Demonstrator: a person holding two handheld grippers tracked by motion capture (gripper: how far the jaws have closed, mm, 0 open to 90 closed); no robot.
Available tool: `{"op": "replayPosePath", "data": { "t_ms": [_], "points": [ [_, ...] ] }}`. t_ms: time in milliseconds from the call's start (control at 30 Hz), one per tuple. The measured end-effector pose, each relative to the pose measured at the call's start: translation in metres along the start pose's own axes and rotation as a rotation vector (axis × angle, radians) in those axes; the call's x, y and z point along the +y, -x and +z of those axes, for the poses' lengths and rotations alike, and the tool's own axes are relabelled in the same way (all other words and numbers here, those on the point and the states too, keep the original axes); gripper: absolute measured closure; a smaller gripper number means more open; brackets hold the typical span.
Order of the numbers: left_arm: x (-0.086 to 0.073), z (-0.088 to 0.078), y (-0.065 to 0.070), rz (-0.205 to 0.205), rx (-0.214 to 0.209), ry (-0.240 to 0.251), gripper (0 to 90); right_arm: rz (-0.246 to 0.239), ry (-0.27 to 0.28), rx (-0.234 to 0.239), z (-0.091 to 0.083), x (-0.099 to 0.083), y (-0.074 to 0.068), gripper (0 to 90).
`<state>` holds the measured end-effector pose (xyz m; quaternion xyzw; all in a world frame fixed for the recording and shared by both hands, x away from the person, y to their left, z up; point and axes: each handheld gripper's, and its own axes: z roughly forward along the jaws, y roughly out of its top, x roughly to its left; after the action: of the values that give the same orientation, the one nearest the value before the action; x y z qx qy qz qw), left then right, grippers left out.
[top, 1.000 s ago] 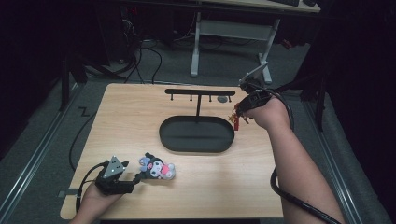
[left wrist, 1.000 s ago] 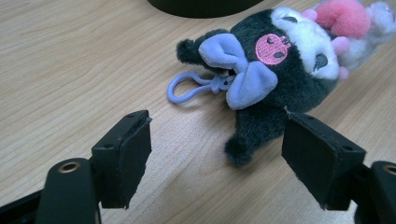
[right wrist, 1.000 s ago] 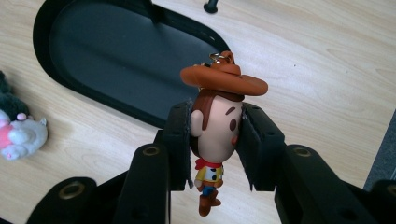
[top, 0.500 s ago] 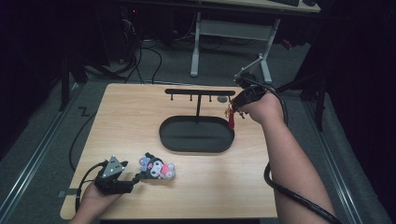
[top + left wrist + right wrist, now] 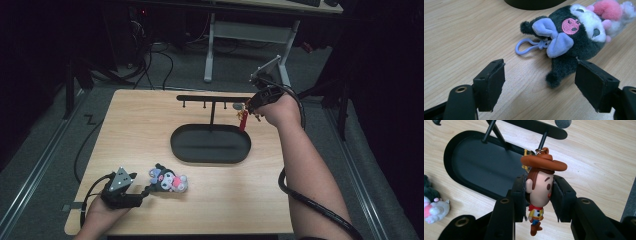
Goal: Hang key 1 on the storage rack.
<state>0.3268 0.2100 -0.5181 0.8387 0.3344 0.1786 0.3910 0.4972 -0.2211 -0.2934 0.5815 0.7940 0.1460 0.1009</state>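
Your right gripper (image 5: pixel 539 195) is clenched on the head of the small cowboy figurine keychain with the brown hat (image 5: pixel 539 187), holding it up at the far right end of the black metal hanger rack with pegs (image 5: pixel 212 98), above the right end of the black oval tray (image 5: pixel 210 156) that forms its base. The figurine hangs upright, its long axis vertical, hat on top and boots pointing down toward the light wooden table (image 5: pixel 145 125). Its metal loop sits just by a peg, but you cannot tell whether it is hooked on yet, so I judge the hanging to be nearly done.

Left to do: the dark grey plush keychain with lilac ears and a lilac clip (image 5: pixel 574 32) lies flat at the near left. Your left gripper (image 5: pixel 540 82) is released, its jaws wide, the plush just ahead of them, its clip pointing left in the left gripper view.
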Motion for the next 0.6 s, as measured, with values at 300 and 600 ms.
{"op": "replayPosePath", "data": {
  "t_ms": [300,600],
  "points": [
    [0.0,0.001,0.0,0.004,-0.005,-0.01,24.4,0.018,-0.007,-0.002,0.01,-0.001,0.004,66.5],
    [0.0,0.002,0.001,0.006,-0.005,-0.009,24.4,0.038,-0.026,0.004,0.027,-0.01,0.013,66.3]
  ]
}}
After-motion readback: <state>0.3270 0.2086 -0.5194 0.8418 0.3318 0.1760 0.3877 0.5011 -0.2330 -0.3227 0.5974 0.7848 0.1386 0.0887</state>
